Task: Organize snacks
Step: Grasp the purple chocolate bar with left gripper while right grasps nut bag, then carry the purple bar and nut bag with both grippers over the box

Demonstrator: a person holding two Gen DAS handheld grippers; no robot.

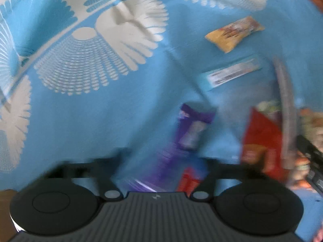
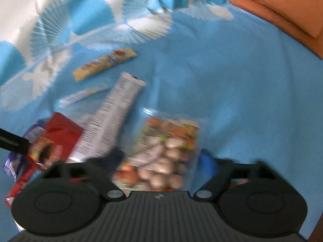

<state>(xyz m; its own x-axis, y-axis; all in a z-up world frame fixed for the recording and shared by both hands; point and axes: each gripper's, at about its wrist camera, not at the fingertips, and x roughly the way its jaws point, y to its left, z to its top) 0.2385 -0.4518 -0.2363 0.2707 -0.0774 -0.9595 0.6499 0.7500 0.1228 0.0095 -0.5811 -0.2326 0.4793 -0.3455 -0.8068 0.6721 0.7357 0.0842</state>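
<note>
1. The left gripper point(image 1: 165, 161) is pointing steeply down over the blue cloth point(image 1: 121, 121). Its fingers are standing apart with a purple packet point(image 1: 191, 127) lying between them; blur is hiding the pads, so I cannot tell whether they are pressing on it.
2. A small red wrapper point(image 1: 189, 177) is lying just beside the near end of the purple packet.
3. A red packet point(image 1: 262, 137) is lying just beside the purple packet, on the side nearer the right gripper point(image 2: 161, 159).
4. The right gripper is tilting down over a clear bag of mixed snacks point(image 2: 167, 149), which is lying between its fingers. Whether the fingers are touching the bag cannot be told from the blurred frame.
5. A long white printed packet point(image 2: 115, 121) is lying between the red packet and the clear bag, its near end overlapping the red packet.
6. Farther toward the patterned edge of the cloth, a pale bar point(image 2: 84, 94) and then a yellow bar point(image 2: 105, 64) are lying well apart from the near cluster.
7. White fan shapes point(image 1: 129, 30) are running along the far edge of the cloth.
8. An orange cushion point(image 2: 282, 10) is lying at the far right corner.
</note>
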